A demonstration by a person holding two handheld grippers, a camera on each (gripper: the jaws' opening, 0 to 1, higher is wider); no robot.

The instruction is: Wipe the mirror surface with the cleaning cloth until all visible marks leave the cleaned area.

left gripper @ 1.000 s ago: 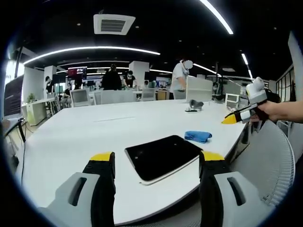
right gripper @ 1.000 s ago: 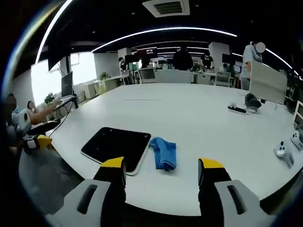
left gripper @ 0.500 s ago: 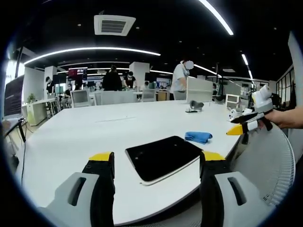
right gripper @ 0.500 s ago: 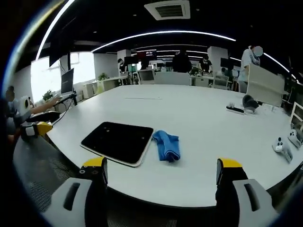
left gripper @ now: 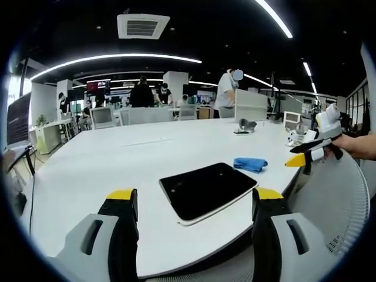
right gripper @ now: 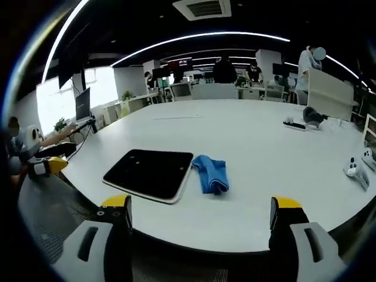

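Risks: we judge the chief hazard to be the mirror (right gripper: 151,174) itself; it lies flat near the table's (right gripper: 282,170) curved edge, and a hard sideways wipe could push it toward that edge; an unsteadied mirror would slide with the cloth rather than come clean; a careless grab of the blue cleaning cloth (right gripper: 212,173) could drag it over the mirror's rim or catch only one fold

Pose, right gripper (right gripper: 200,212): we hold it low, off the near edge of the table, aimed across at the cloth; its yellow-tipped jaws stand wide apart with nothing between them; in the left gripper view it hangs out past the table's edge (left gripper: 305,154), carried by a hand (left gripper: 359,144)

Pose, left gripper (left gripper: 195,204): likewise off the table's edge, pointed over the mirror (left gripper: 208,183); jaws spread wide, empty; in the right gripper view it sits far to the side (right gripper: 42,166), well apart from the mirror

Task's things: the mirror is a dark rounded panel on the white table; the cloth lies bunched just beside one of its short edges, touching or nearly so, we cannot tell which; marks on the glass are too small to make out

Stage: we judge nothing is grasped yet; the cloth wants picking up first

Surroundings: a white controller (right gripper: 356,170) rests further along the table
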